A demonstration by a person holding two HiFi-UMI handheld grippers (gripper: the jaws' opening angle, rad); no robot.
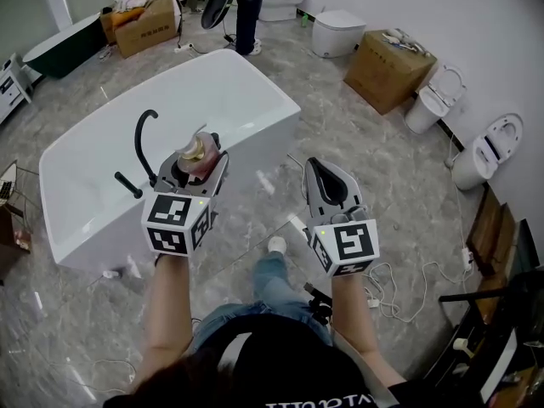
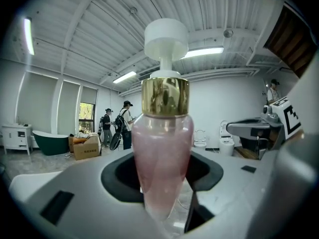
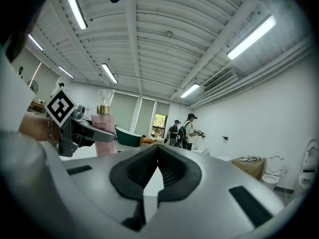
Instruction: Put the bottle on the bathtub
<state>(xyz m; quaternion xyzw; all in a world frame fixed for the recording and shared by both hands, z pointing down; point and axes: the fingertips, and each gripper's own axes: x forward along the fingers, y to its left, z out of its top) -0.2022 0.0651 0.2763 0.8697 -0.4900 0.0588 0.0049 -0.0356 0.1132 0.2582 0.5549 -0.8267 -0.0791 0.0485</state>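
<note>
Left tongs (image 1: pixel 200 164) clamped on pink bottle (image 2: pixel 162 168) | right tongs (image 1: pixel 323 177) together, empty | white bathtub (image 1: pixel 102 143) | marble floor (image 1: pixel 382 168)

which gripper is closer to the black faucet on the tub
Left. The left gripper, holding the pink bottle, is just beside the black faucet at the bathtub rim; the right gripper, shut and empty, is farther right, above the floor.

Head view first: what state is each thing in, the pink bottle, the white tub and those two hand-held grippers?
Pink bottle: upright, pump cap on, held off the tub.
Left gripper: jaws shut on the bottle.
Right gripper: jaws shut, nothing between them.
Bathtub: looks empty, bottle not yet on it.
</note>
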